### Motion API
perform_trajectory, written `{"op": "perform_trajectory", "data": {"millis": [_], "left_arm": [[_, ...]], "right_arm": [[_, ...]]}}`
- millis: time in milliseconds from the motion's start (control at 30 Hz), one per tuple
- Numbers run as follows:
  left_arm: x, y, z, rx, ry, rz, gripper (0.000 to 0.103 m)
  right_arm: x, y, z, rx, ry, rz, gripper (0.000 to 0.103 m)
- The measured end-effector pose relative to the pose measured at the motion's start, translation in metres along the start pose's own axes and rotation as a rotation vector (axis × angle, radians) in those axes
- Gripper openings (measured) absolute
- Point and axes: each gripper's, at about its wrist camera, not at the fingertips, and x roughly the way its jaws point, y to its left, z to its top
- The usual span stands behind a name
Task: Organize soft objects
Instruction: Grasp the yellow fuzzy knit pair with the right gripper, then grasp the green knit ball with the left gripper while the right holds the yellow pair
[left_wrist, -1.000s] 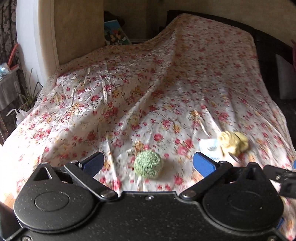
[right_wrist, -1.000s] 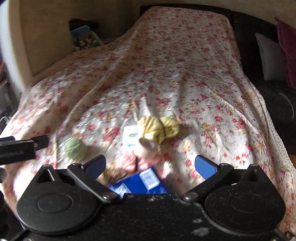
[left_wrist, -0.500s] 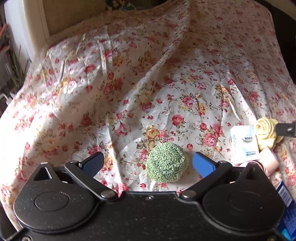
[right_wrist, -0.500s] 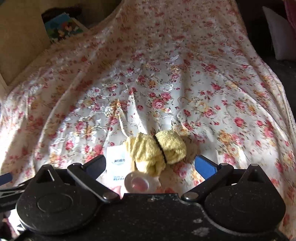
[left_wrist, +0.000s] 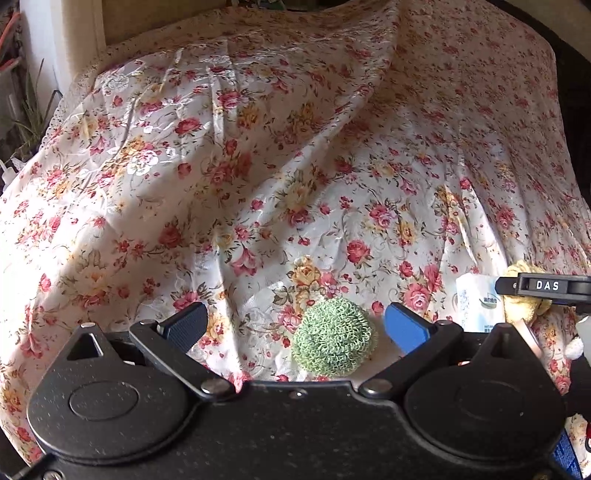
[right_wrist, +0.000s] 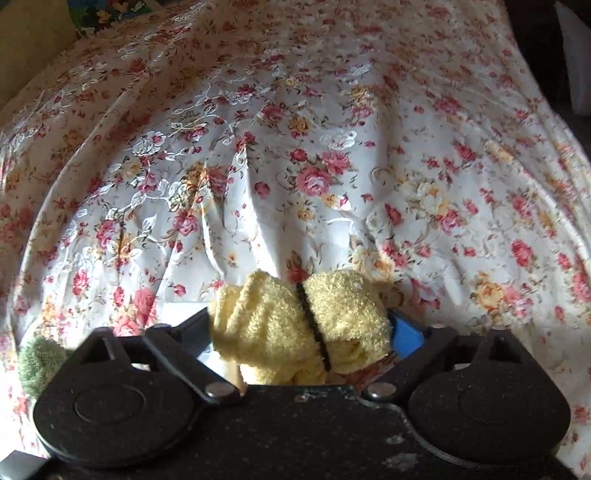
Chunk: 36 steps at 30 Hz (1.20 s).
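On the bed's shiny floral bedspread (left_wrist: 258, 177), the left hand-held gripper (left_wrist: 295, 323) stands released, its dark and blue fingers spread wide, with the round green knitted scrubber ball (left_wrist: 334, 338) lying between them nearer the blue finger, untouched. Right of it lies a white printed packet (left_wrist: 478, 302). Farther right, the right hand-held gripper (right_wrist: 301, 328) is closing around the fluffy yellow towel roll (right_wrist: 295, 321) bound by a dark band; the roll fills the gap, its sides already against both fingers.
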Motion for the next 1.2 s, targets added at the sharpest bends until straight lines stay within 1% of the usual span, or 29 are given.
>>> {"op": "perform_trajectory", "data": {"millis": [33, 67, 167, 300, 433, 533, 633, 733, 767, 900, 967, 1033, 1133, 1200], "left_arm": [[0.001, -0.001, 0.0, 0.003, 0.002, -0.005, 0.099], [0.001, -0.002, 0.0, 0.006, 0.002, -0.008, 0.099], [0.004, -0.005, -0.002, 0.016, 0.0, -0.006, 0.099], [0.011, -0.01, -0.003, 0.024, 0.012, -0.006, 0.099], [0.02, -0.017, -0.006, 0.05, 0.021, 0.009, 0.099], [0.028, -0.02, -0.008, 0.064, 0.032, 0.027, 0.099], [0.034, -0.021, -0.01, 0.062, 0.044, 0.034, 0.099], [0.037, -0.022, -0.012, 0.071, 0.043, 0.049, 0.099], [0.038, -0.023, -0.013, 0.08, 0.042, 0.054, 0.099], [0.042, -0.029, -0.017, 0.119, 0.036, 0.068, 0.099], [0.044, -0.031, -0.018, 0.128, 0.034, 0.08, 0.099], [0.047, -0.033, -0.019, 0.132, 0.039, 0.071, 0.099], [0.051, -0.037, -0.02, 0.15, 0.045, 0.08, 0.099], [0.053, -0.039, -0.022, 0.164, 0.046, 0.077, 0.096]], "right_arm": [[-0.002, -0.002, 0.0, 0.007, -0.001, 0.003, 0.073], [-0.005, -0.002, 0.0, 0.009, -0.003, 0.001, 0.067], [-0.024, -0.004, -0.004, 0.027, -0.028, -0.016, 0.061], [-0.068, -0.006, -0.022, 0.051, -0.096, 0.004, 0.06], [-0.115, -0.004, -0.055, 0.031, -0.165, 0.062, 0.06], [-0.141, -0.004, -0.084, 0.018, -0.191, 0.099, 0.06], [-0.16, -0.004, -0.114, 0.02, -0.234, 0.119, 0.06], [-0.169, -0.002, -0.14, 0.011, -0.328, 0.099, 0.061], [-0.17, -0.001, -0.146, 0.002, -0.347, 0.094, 0.061], [-0.169, 0.003, -0.153, -0.048, -0.344, 0.126, 0.061], [-0.169, 0.002, -0.156, -0.05, -0.329, 0.166, 0.061], [-0.168, 0.004, -0.16, -0.05, -0.302, 0.198, 0.061], [-0.163, 0.011, -0.163, -0.073, -0.274, 0.201, 0.061], [-0.162, 0.013, -0.165, -0.081, -0.251, 0.216, 0.061]]}}
